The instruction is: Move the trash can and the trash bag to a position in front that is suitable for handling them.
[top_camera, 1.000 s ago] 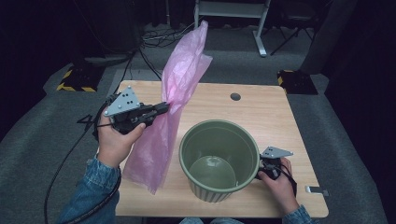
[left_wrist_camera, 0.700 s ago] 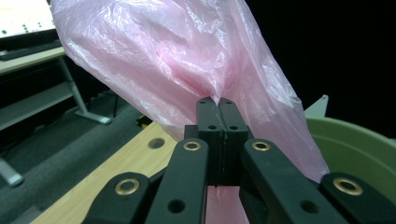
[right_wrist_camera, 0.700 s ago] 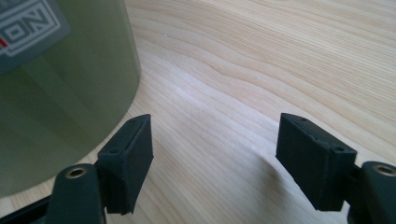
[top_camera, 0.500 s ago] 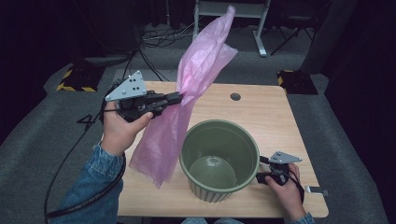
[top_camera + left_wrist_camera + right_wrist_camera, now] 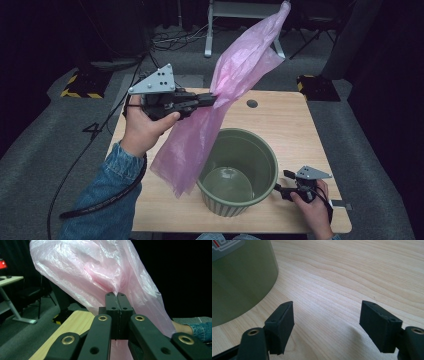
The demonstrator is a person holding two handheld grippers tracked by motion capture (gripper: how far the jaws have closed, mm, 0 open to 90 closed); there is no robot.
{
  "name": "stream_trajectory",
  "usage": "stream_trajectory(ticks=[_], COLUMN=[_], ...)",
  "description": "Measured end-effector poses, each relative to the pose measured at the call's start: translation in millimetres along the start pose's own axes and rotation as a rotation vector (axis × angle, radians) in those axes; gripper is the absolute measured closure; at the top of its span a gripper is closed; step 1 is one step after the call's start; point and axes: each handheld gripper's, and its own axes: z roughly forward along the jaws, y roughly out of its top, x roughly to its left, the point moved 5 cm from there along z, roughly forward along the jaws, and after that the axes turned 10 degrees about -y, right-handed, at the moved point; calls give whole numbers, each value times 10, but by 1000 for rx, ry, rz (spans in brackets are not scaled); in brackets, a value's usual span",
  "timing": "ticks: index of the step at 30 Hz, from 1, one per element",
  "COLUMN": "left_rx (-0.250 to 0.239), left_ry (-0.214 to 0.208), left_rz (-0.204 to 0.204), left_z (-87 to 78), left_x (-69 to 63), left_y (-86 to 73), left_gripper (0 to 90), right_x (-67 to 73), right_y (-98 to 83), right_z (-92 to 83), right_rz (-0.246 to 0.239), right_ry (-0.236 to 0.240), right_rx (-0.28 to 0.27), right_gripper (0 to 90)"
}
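A light wooden table (image 5: pixel 295 130) with a round cable hole (image 5: pixel 252 103) is set on grey carpeted floor (image 5: pixel 55 135), and the surroundings are kept dark by black curtains. Beyond it, a white metal frame (image 5: pixel 210 30), loose cables (image 5: pixel 172 37) and two yellow-and-black striped floor blocks (image 5: pixel 75 86) can be seen.

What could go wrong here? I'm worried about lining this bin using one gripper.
The left gripper pinches the pink bag at one small bunched spot, so the thin film could tear or slip. The bag hangs closed beside the green bin, and the open right gripper holds nothing, so the bin might shift.
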Motion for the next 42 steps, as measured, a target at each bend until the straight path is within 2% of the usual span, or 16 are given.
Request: stream_trajectory(ticks=[6,11,18,27,32,37,42], left_rx=[-22,-26,-31,-48,-34,-35,-33], left_ry=[-36,-67,-104,-133,-141,-126,-130], left_rz=[25,41,42,68,56,44,21], left_z=[184,363,573,747,841,840,848], left_x=[14,31,38,-22,-22,-9,-17], left_y=[80,135,176,305,180,29,-130], left_gripper=[899,899,899,899,899,898,898], right_x=[-9,-75,-138,-155,-144,-146,-113], right_y=[-41,-102,-180,-205,-202,-195,-177], right_z=[-68,-168,-260,-294,-295,-275,-228], right_rz=[2,23,42,51,49,44,38], right_ry=[-13,-37,-61,-63,-58,-55,-45], right_rx=[-1,-7,-4,-6,-7,-7,-3], right_gripper=[282,282,282,282,282,282,282])
